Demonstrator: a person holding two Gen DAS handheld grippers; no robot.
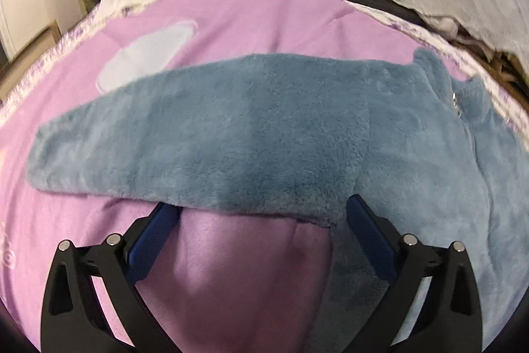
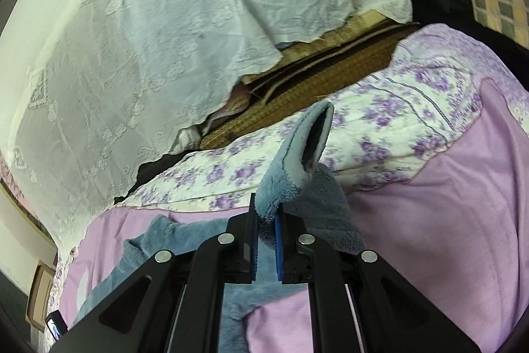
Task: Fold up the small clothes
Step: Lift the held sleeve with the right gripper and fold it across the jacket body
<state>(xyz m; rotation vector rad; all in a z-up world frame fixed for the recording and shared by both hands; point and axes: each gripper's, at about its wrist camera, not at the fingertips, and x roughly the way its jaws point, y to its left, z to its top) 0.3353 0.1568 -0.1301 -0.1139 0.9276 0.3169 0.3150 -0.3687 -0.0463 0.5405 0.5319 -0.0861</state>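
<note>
Lying across a lilac bedsheet (image 1: 231,15), the blue fleece garment (image 1: 251,134) is plush and fuzzy w/ a long tapering sleeve running out to the left and the wider body spreading right. Small shiny snaps (image 1: 456,103) show near the collar at far right. A pale oval patch (image 1: 148,55) sits on the sheet just beyond the sleeve. The left gripper (image 1: 261,214) has its jaws spread wide, nothing pinched; both blue pads' tips sit under or against the garment's near edge, so exact contact is hard to tell.

The right gripper (image 2: 266,220) is clamped tight on a fuzzy fold of the same garment; a cuff (image 2: 314,141) w/ smooth grey lining stands up past the jaws, its opening dark inside. Beyond it: a floral-print quilt (image 2: 380,108), white w/ purple flowers, a woven brown mat (image 2: 314,78), and a white lace curtain (image 2: 148,38) w/ embossed pattern.

Garment's right part is cut off at frame edge in left view; stuff under the curtain hem is too dark to make out.
</note>
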